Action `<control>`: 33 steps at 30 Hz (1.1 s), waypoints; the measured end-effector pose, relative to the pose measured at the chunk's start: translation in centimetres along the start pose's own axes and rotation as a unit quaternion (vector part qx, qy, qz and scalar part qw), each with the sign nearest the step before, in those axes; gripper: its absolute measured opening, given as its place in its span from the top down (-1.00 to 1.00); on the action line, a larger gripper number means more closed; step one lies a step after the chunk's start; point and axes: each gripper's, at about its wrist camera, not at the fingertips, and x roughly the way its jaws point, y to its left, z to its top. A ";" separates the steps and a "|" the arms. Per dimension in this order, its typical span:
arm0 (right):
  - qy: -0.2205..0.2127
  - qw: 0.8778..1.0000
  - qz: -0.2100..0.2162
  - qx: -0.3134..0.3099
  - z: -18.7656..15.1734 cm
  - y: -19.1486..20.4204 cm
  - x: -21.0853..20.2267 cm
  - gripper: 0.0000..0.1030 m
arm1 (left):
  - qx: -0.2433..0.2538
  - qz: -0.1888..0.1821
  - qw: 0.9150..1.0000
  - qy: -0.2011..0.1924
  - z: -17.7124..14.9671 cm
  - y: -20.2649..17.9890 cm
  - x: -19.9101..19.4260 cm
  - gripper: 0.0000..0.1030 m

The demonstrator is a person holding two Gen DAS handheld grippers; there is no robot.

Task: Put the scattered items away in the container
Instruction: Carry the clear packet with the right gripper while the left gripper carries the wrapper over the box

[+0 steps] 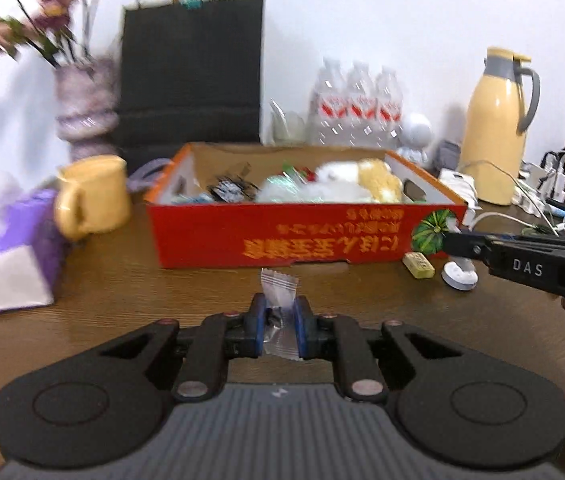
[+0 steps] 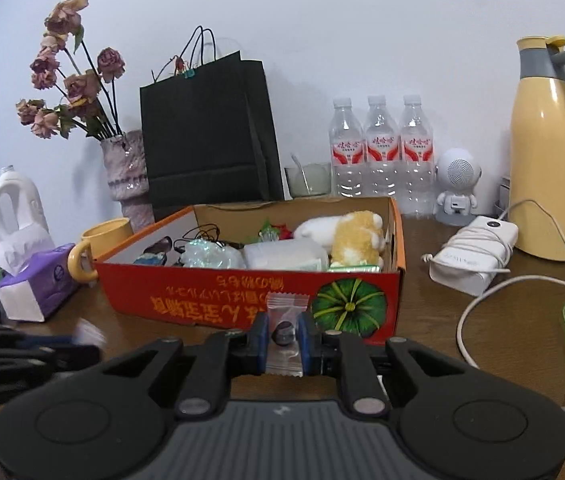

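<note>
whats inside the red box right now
In the red box: a white-and-tan plush toy, a white roll, a crinkly clear wrapper, black cords and something red and green. Whatever lies beneath them is covered.

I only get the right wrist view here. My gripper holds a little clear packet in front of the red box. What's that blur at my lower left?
Observer: The left gripper, shut on its own clear packet.
Operator: Anything left on the table?
Observer: Yes, a yellow eraser lies by the red box.
Operator: Just that?
Observer: A small white round item sits beside it, under your right gripper.
</note>
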 end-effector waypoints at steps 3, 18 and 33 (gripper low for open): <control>-0.002 1.000 0.009 -0.003 -0.4 1.5 -1.9 0.72 | 0.009 0.016 1.000 -0.024 -0.6 0.2 -2.4 0.71; -0.030 0.999 0.028 -0.029 -3.3 8.4 -11.7 0.72 | 0.003 0.022 0.996 -0.084 -3.3 0.2 -9.4 0.71; -0.068 0.997 0.039 -0.019 6.7 6.8 -7.1 0.72 | -0.003 -0.022 0.991 -0.129 9.5 3.4 -2.4 0.70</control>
